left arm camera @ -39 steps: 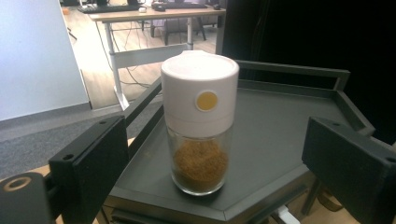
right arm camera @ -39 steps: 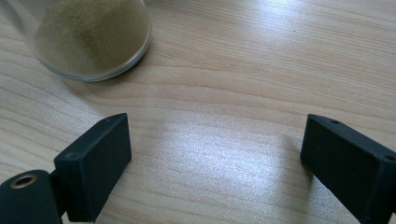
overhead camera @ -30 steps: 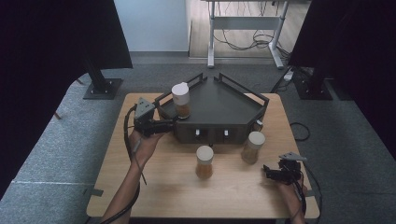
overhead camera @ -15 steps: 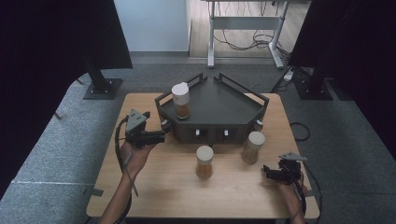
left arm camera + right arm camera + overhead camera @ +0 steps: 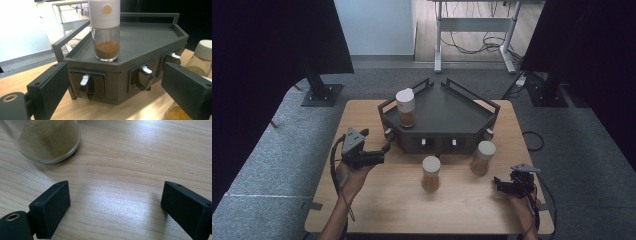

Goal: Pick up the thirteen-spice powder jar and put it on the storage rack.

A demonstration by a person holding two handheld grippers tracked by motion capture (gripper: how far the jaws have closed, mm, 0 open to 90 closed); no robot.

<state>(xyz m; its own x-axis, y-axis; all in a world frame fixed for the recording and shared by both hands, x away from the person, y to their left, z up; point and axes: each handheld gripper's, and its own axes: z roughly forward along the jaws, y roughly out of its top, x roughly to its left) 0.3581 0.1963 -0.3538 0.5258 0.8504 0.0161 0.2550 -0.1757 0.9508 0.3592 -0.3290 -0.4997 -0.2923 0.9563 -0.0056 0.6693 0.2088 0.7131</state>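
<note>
Facing angular dark rack [image 5: 140, 47] w/ glass spice jar [image 5: 105, 30], left tool [image 5: 384, 150] released, right tool [image 5: 498, 184] released

**Colours on your table**

You see a dark grey rack [image 5: 447, 117] on the pale wooden table [image 5: 377, 200], whose grain runs in fine lines. On the rack, the jar [image 5: 105, 30] is clear glass with a white cap, an orange dot and red-brown powder. In front of the rack, two jars [image 5: 431, 172] have cream caps and ochre powder. Both your grippers [image 5: 384, 150] are black, and the rack's small levers [image 5: 84, 80] are white.
</note>
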